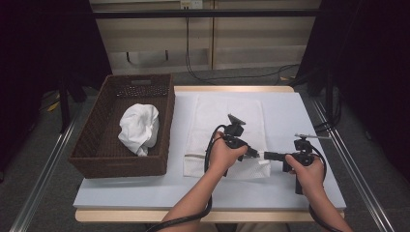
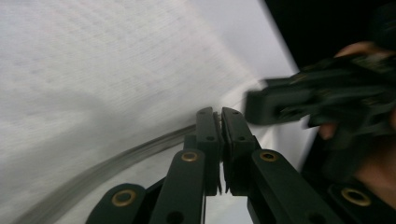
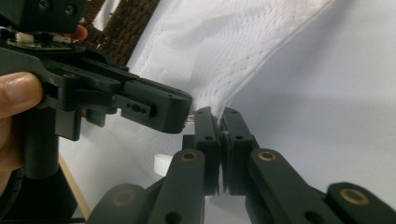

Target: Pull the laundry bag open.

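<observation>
Mesh laundry bag (image 1: 225,133): white, flat on counter (image 1: 290,121) beside wicker basket (image 1: 96,154) (crumpled white cloth (image 1: 139,128) inside). Left gripper (image 2: 220,112) and right gripper (image 3: 219,112), fingers clamped on its near-right corner. Judged: opening barely begun; cloth not yet bagged.

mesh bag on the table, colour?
White; the mesh bag shows best in the right gripper view, weave visible.

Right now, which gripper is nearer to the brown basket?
Left. The left gripper is over the white mesh bag, which lies beside the basket. The right gripper is just beyond it, farther from the basket.
</observation>
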Demonstrator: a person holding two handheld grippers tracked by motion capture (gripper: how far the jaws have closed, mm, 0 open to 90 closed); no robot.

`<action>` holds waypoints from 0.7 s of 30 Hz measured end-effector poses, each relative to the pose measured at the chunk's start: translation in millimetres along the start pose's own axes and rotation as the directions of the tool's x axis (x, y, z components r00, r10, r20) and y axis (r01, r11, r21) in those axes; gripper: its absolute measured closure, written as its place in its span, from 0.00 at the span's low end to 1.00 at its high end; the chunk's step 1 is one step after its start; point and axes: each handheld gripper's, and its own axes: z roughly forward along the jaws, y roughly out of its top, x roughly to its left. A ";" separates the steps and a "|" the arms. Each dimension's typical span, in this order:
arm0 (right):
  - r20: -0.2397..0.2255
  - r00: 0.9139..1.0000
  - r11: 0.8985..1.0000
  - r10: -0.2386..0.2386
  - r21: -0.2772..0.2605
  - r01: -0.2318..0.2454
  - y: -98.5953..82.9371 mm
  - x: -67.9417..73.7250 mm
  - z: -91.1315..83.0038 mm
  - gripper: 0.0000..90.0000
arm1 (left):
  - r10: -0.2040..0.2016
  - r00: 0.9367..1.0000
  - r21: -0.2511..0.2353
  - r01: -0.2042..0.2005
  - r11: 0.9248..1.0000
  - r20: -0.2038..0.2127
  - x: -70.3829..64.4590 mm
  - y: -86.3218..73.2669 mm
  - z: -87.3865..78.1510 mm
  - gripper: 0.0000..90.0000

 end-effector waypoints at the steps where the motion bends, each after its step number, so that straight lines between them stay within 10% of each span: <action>1: 0.006 1.000 1.000 0.004 -0.005 -0.004 0.6 -2.1 -2.1 0.96 | -0.024 0.999 -0.016 0.024 1.000 0.026 4.4 -0.8 -2.6 0.97; 2: -0.004 1.000 1.000 0.021 -0.017 -0.021 1.5 -5.5 -5.1 0.96 | -0.064 0.995 -0.028 0.067 0.997 0.081 6.3 -1.9 -3.7 0.97; 6: -0.026 0.999 0.999 0.035 -0.022 -0.035 2.6 -6.3 -5.8 0.96 | -0.029 0.999 -0.001 0.029 1.000 0.032 5.4 0.8 -5.4 0.97; 10: -0.035 0.998 0.999 0.048 -0.020 -0.049 2.3 -11.9 -7.4 0.96 | -0.065 0.994 -0.018 0.067 0.998 0.094 7.4 -0.3 -5.0 0.96; 21: -0.024 0.999 0.999 0.037 -0.019 -0.037 2.3 -14.8 -9.4 0.96 | -0.060 0.996 -0.006 0.061 0.998 0.058 17.4 -4.6 -14.3 0.97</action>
